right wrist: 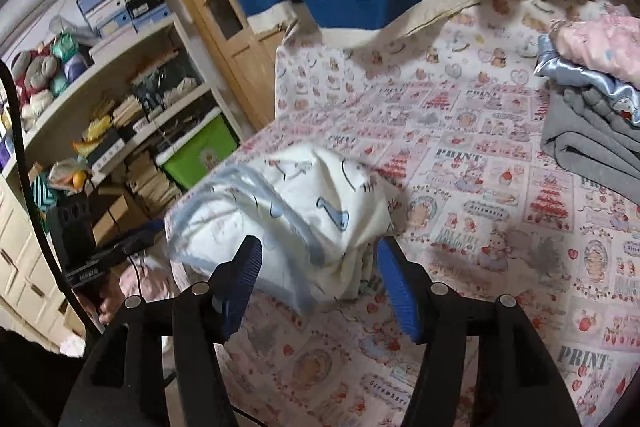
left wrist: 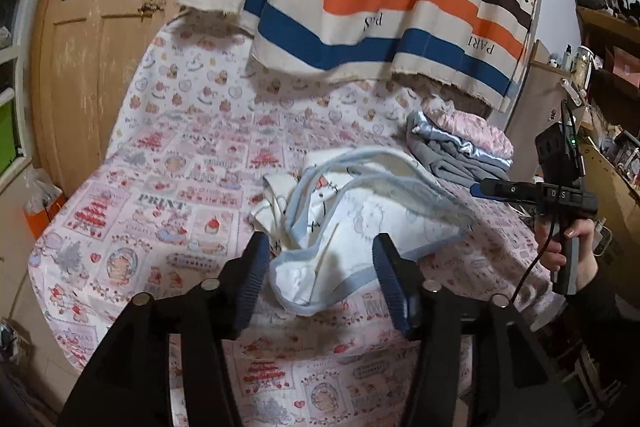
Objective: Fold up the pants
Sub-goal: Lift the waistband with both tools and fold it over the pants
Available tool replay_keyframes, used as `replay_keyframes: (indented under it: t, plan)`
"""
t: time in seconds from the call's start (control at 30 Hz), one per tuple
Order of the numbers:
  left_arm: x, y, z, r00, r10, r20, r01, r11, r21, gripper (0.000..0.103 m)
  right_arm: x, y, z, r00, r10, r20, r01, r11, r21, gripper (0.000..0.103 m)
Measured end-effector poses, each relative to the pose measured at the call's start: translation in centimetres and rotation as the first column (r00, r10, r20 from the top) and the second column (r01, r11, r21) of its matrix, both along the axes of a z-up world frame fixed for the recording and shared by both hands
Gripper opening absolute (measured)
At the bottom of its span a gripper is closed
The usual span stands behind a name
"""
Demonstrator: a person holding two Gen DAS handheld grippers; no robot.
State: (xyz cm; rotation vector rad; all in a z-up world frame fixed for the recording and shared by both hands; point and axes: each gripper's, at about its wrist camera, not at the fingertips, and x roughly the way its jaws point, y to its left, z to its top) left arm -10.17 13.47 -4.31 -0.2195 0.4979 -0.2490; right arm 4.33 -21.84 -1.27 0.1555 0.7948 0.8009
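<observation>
Hovering over the bed [left wrist: 120, 211], both sets of fingers stood wide and empty, the crumpled pants [left wrist: 352, 223] lying between and just beyond the left gripper [left wrist: 320, 283] and the right gripper [right wrist: 318, 291]. Best bet: pinch the waistband corners, spread flat before folding.

Dim, even indoor light falls over the patterned bedsheet [left wrist: 160, 155], casting only soft shadows. Fisheye distortion bends the wooden door [left wrist: 92, 39] and shelves [right wrist: 120, 99] and darkens the corners to black. The white pants [right wrist: 304, 211] smear with motion blur in the right wrist view; colours look flat and slightly grainy.
</observation>
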Motion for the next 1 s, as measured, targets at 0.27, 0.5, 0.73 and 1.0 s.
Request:
replay_keyframes:
  t: [0.27, 0.5, 0.73, 1.0]
  plan:
    - [1.8, 0.0, -2.4, 0.993, 0.049, -0.107, -0.045, 0.998, 0.043, 0.052, -1.6, 3.4, -1.9, 0.997, 0.062, 0.037, -0.055, 0.982, -0.18, 0.062]
    - [2.5, -0.6, -4.4, 0.983, 0.047, -0.177, -0.046, 0.999, 0.009, 0.039, -1.8, 4.8, -3.4, 0.997, 0.056, 0.045, -0.04, 0.955, -0.293, 0.058]
    - [2.0, -0.3, -5.3, 0.969, 0.165, -0.182, -0.154, 0.985, 0.072, 0.01, 0.3, 3.2, -4.7, 0.999, -0.046, 0.02, 0.05, 0.946, -0.321, 0.01]
    - [1.0, -0.6, -4.7, 0.978, 0.152, -0.144, -0.139, 0.986, 0.092, 0.013, -0.2, 2.5, -4.6, 0.998, -0.053, 0.024, 0.057, 0.958, -0.283, 0.01]
